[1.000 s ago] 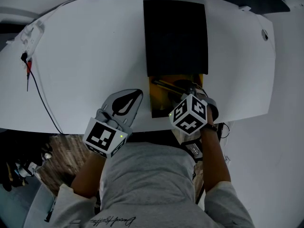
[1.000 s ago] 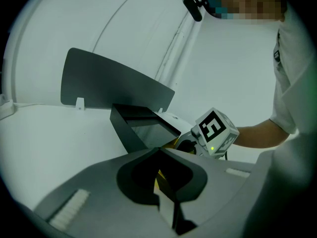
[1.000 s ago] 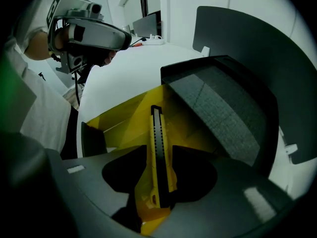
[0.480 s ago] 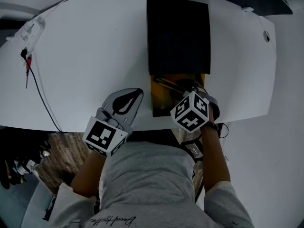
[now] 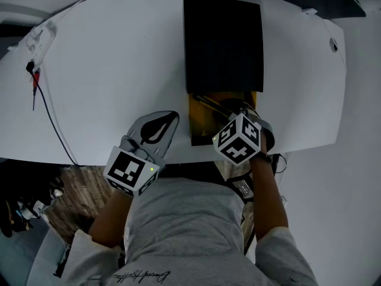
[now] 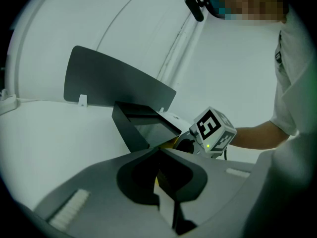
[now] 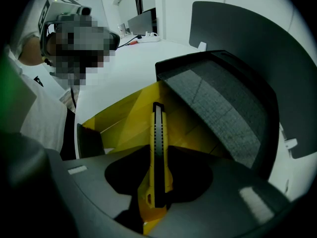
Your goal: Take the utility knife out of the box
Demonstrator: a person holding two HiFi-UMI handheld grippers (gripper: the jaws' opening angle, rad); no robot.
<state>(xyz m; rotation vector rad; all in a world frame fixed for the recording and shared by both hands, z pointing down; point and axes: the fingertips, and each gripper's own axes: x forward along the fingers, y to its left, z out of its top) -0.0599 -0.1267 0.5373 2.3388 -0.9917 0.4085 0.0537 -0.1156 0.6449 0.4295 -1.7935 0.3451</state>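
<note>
The box lies open on the white table (image 5: 107, 70), its black lid (image 5: 223, 37) folded away from me and its yellow inside (image 5: 199, 124) toward me. My right gripper (image 5: 231, 113) points steeply down into the yellow part. The yellow and black utility knife (image 7: 158, 148) stands edge-on between its jaws, which are closing, with dark gaps on both sides of the handle. In the head view the gripper hides most of the knife. My left gripper (image 5: 168, 118) rests shut and empty on the table, left of the box (image 6: 143, 128).
A power strip (image 5: 37, 43) and a black cable (image 5: 50, 115) lie at the table's left end. The table's near edge runs just under both grippers. A grey screen (image 6: 114, 81) stands behind the table. A small hole (image 5: 332, 43) sits far right.
</note>
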